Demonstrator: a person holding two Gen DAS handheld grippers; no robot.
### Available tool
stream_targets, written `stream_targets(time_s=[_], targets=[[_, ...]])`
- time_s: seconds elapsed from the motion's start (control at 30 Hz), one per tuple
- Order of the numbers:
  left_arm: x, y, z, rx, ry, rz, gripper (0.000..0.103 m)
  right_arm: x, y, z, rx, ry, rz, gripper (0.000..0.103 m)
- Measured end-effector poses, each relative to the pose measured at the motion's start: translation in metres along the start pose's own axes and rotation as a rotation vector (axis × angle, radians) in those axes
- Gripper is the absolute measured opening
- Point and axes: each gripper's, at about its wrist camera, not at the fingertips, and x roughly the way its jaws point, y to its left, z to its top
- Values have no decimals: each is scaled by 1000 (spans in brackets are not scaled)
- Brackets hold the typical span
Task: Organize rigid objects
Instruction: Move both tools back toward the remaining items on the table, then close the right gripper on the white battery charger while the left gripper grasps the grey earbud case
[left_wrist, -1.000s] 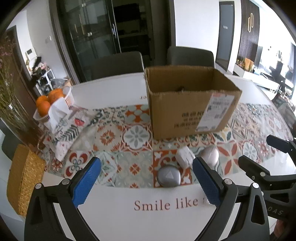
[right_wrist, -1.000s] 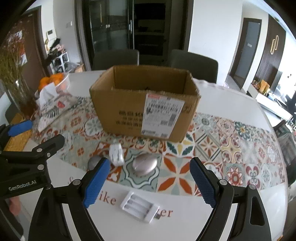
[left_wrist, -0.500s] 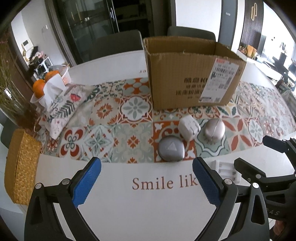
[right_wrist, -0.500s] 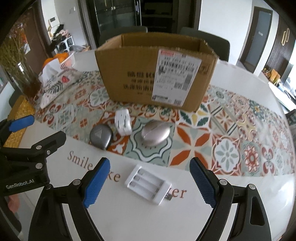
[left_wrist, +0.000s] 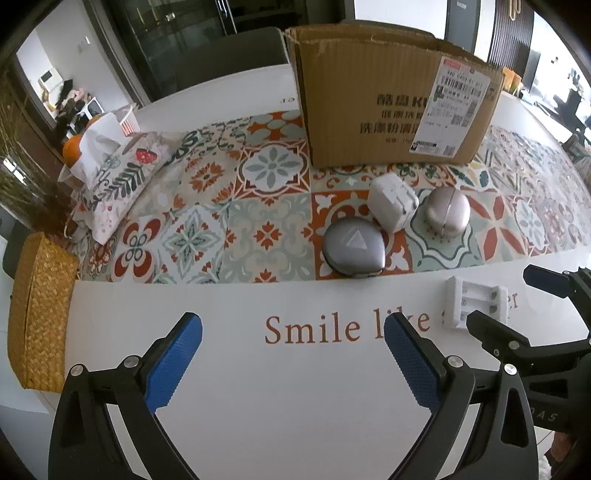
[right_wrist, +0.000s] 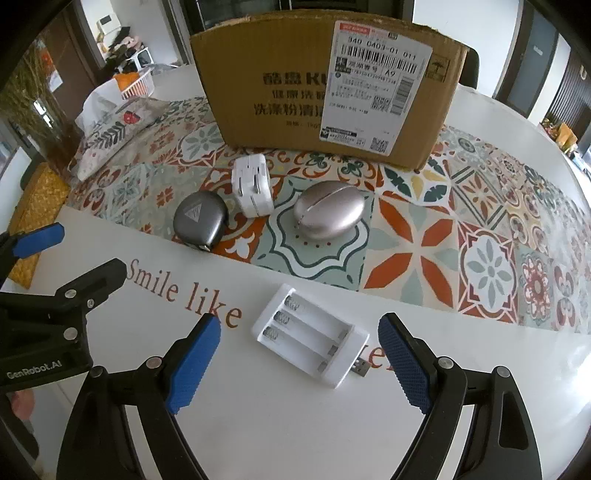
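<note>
A white battery charger lies on the white table, just ahead of my open right gripper, whose blue pads stand on either side of it without touching. On the patterned runner sit a dark grey rounded case, a white plug adapter and a silver egg-shaped case. Behind them stands an open cardboard box. My left gripper hangs open over bare table, with the grey case ahead of it and the charger to its right.
A floral tissue cover and a basket of oranges sit at the left. A woven yellow box stands at the table's left edge. Chairs stand behind the table.
Both grippers have sunk toward the table and tipped downward. The objects loom larger, and the charger now lies between the right gripper's pads.
</note>
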Motion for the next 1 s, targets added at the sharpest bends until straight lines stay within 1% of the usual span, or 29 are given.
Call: stream_targets(time_s=[0.33,0.47,0.6,1.0], targets=[[23,-2,-13,-6,75,2,100,26,-2,-7,4,60,13,88],[29,-3,-16,-11,96,5,100,30,-1,-7,-15,56,-7,87],[33,-1,-17,-27,113,-7,100,34,-3,-5,-6,63,-12,87],[38,0,-17,-33,128,-3,100,44,-2,-2,8,68,12,88]])
